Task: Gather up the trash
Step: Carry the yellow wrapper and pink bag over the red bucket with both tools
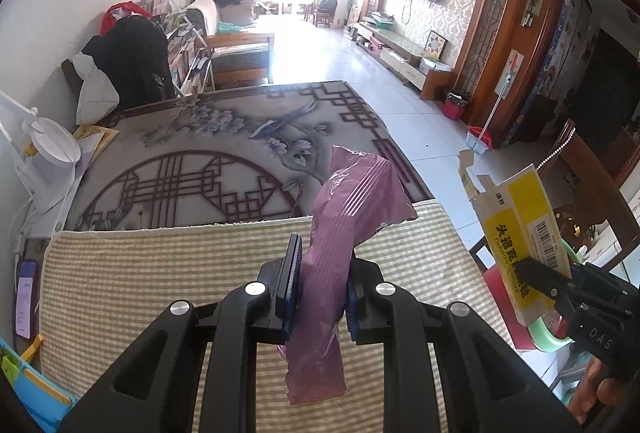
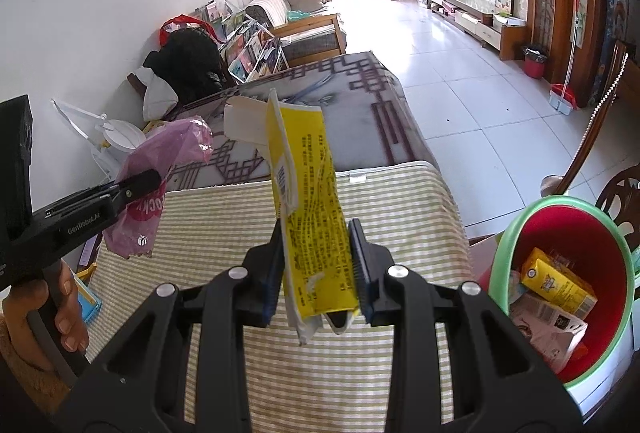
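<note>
My left gripper (image 1: 322,273) is shut on a pink plastic wrapper (image 1: 352,201), held above the striped cloth (image 1: 160,281) on the table. That wrapper (image 2: 160,169) and the left gripper (image 2: 138,187) also show at the left of the right wrist view, with a hand on the handle. My right gripper (image 2: 316,253) is shut on a flattened yellow carton (image 2: 308,201), which stands up between the pads. The same carton (image 1: 520,237) appears at the right of the left wrist view. A red bin with a green rim (image 2: 516,229) stands low at the right, holding a yellow box (image 2: 556,281) and other packaging.
Beyond the striped cloth lies a grey patterned table cover (image 1: 224,145). A white desk lamp (image 1: 48,153) stands at the table's left edge. A wooden chair (image 2: 600,121) is at the right, tiled floor (image 2: 460,73) beyond, and a small red bin (image 2: 534,61) by the far wall.
</note>
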`<state>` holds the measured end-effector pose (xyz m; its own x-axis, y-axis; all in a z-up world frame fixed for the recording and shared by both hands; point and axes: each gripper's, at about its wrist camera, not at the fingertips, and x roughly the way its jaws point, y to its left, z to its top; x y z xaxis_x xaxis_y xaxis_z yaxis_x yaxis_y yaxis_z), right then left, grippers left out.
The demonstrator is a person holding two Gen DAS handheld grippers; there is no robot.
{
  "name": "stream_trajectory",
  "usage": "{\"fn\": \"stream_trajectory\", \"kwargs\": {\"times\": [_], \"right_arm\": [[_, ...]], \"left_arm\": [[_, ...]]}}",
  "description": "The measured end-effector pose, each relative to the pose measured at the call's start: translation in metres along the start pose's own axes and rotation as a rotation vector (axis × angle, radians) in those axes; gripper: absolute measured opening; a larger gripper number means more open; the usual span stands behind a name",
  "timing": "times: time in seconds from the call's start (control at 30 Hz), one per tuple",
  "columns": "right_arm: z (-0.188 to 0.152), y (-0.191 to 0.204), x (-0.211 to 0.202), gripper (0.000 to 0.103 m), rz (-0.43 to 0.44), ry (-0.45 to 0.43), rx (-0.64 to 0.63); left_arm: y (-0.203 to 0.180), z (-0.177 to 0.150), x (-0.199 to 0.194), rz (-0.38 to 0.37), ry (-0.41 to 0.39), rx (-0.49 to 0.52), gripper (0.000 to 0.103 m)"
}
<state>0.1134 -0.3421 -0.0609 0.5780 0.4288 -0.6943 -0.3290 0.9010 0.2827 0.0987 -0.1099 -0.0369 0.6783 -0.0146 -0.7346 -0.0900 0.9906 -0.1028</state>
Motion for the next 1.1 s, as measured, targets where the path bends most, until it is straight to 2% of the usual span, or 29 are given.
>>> {"fn": "stream_trajectory", "kwargs": {"times": [0.43,1.1], "right_arm": [[0.004,-0.048,-0.021,0.03,0.005,-0.025,0.013],[-0.013,-0.139,-0.067,0.031,-0.068,-0.077,0.128]], "left_arm": [[-0.054,0.0,0.002,0.01,-0.006,0.019,0.017],[-0.17,0.003,0.01,-0.071,-0.001,0.145,0.017]]}}
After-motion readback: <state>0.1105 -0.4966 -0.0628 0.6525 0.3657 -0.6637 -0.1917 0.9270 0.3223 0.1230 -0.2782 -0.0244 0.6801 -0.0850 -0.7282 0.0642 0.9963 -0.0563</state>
